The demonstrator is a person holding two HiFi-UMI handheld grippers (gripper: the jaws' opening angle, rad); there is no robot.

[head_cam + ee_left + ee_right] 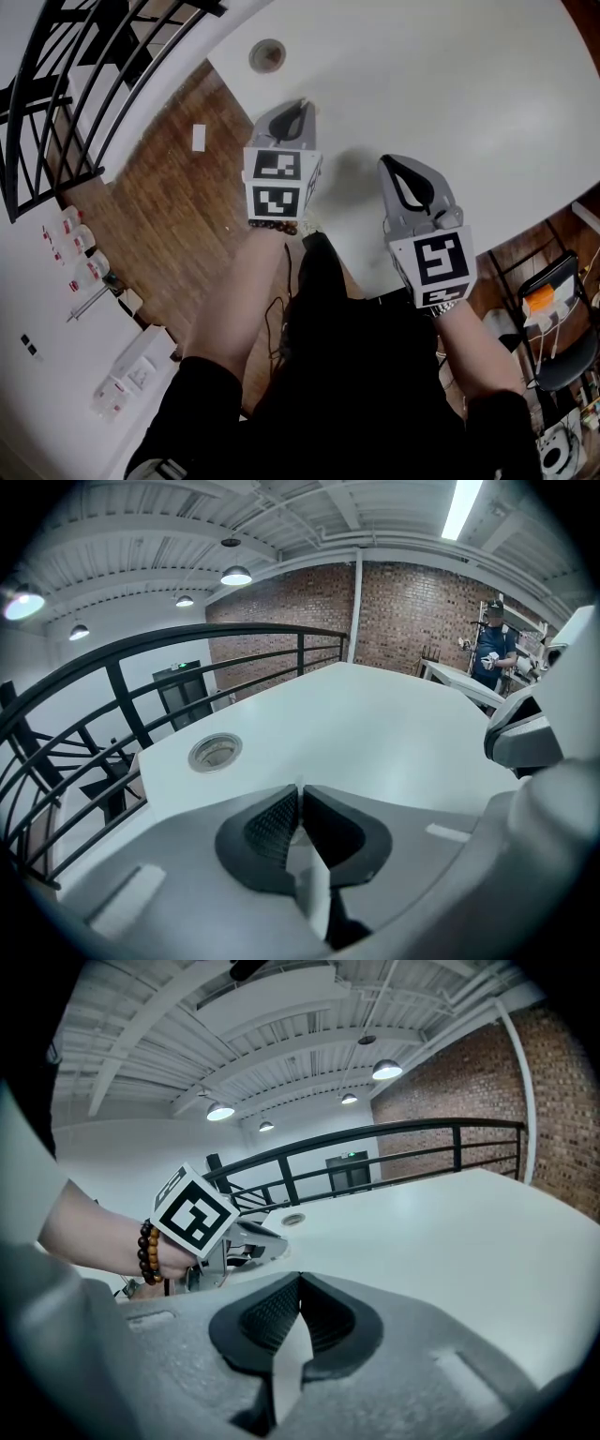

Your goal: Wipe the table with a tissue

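White and smooth, the table [450,84] fills most of the space ahead of the person, its near edge curved, its top matte and bare. A round metal-rimmed grommet [267,54] is set into it toward the far left corner.

Both tools hang over the near edge, side by side but apart. The left gripper [302,101] is grey plastic with black ribbed pads, and its jaws are pressed together with only a hairline slit between them and nothing caught there. The right gripper [388,161] looks the same: its jaws meet at the tips and are empty. Each carries a white cube printed with black square markers. A bracelet of brown and amber beads [147,1252] circles the left wrist.

Left of the table runs a black metal railing [84,75] with slim bars, and below it a floor of dark wood planks [178,206] with a small white slip [198,137] lying on it. A few small clear bottles [80,253] stand in a row on a white surface to the left. At the right sits a black chair [562,319]. Beyond are a red brick wall [412,611], a white ribbed ceiling with dome lamps [236,576], and a person [492,653] standing far off.
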